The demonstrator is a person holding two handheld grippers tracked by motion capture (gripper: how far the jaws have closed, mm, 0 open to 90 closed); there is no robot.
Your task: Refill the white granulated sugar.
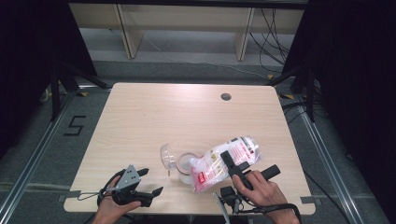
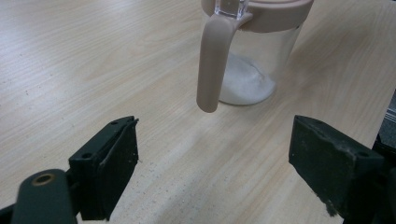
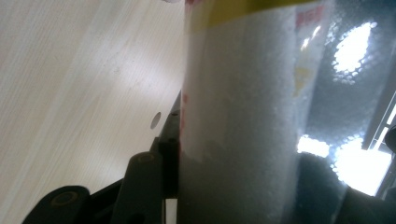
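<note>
Up close, right gripper (image 1: 243, 169) seemingly clamps bag (image 1: 219, 163); left gripper (image 1: 150, 182) gapes near jar (image 2: 254, 51).

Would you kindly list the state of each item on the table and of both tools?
Jar: upright, pink lid open, a little white powder at the bottom.
Bag: lifted and tilted toward the jar, gripped.
Left tool: open, holding nothing, beside the jar.
Right tool: shut on the bag.

jar (image 2: 252, 51) ahead, far table (image 1: 187, 107) open
</note>
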